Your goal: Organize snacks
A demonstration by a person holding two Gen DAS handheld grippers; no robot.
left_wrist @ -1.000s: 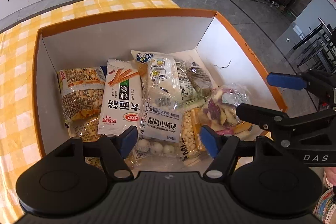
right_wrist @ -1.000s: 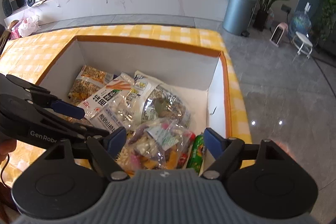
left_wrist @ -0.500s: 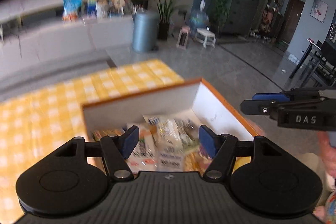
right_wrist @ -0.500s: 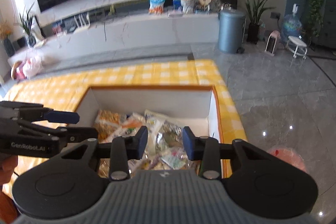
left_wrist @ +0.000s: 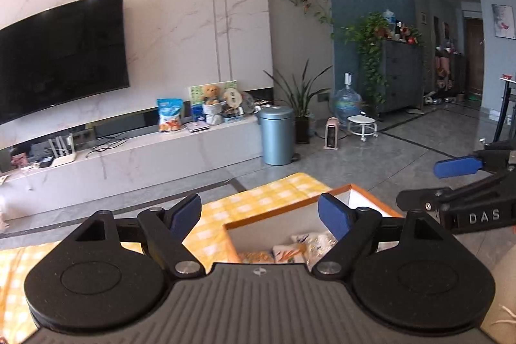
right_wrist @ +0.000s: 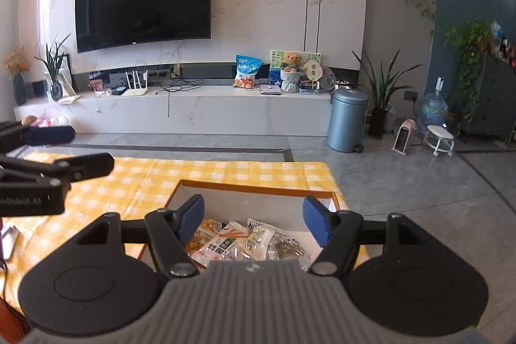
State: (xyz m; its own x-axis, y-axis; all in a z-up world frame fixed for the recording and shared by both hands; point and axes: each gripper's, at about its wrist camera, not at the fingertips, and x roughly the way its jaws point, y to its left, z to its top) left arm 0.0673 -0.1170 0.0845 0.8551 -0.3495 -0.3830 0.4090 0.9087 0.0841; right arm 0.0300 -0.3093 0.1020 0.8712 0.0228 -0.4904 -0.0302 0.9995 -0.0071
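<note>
An orange-rimmed white box [right_wrist: 258,191] sits on the yellow checked tablecloth [right_wrist: 135,182] and holds several snack packets [right_wrist: 232,242]. It also shows in the left wrist view [left_wrist: 277,211], with packets [left_wrist: 290,250] low inside. My left gripper [left_wrist: 259,215] is open and empty, raised above and behind the box. My right gripper [right_wrist: 253,220] is open and empty, also raised behind the box. Each gripper shows at the edge of the other's view: the right one [left_wrist: 458,179] and the left one [right_wrist: 64,150].
The table ends just past the box on the right, with grey floor [right_wrist: 419,182] beyond. Across the room stand a TV console [right_wrist: 206,108], a blue bin [right_wrist: 346,118], plants and a small heater [right_wrist: 404,139].
Both grippers have lifted up and back from inside the box and tilted level, so the room fills the views. The right gripper narrowed half a second ago and has opened wide again.
</note>
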